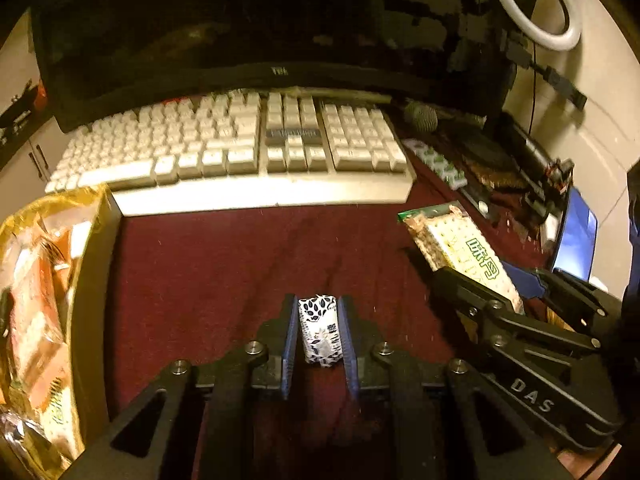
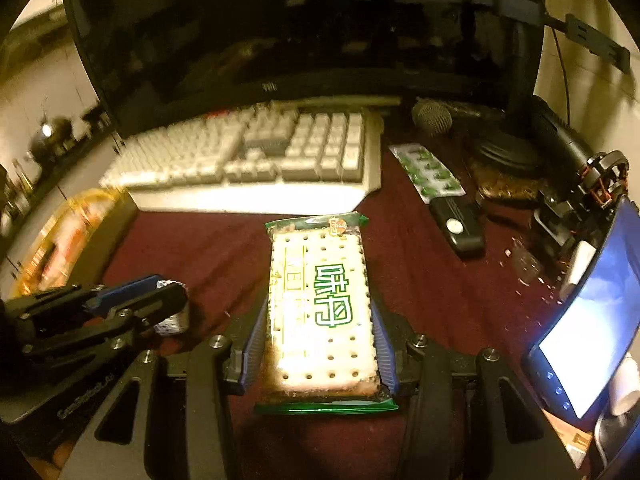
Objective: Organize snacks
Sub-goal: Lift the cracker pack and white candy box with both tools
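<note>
The flat rectangular cracker packet with green lettering (image 2: pixel 322 312) lies lengthwise between the blue pads of the right gripper (image 2: pixel 320 334). Its long axis points away from the camera toward the white keyboard (image 2: pixel 256 156), and its printed face looks up. The jaws stand partly open and press on its two long edges.

The small white candy with a dark blue leaf pattern (image 1: pixel 319 330) stands along the fingers of the left gripper (image 1: pixel 319 334), over the dark red cloth (image 1: pixel 224 264). These jaws are nearly closed and clamp its sides. A golden box of snacks (image 1: pixel 98 216) stands at the left, beside the keyboard.
</note>
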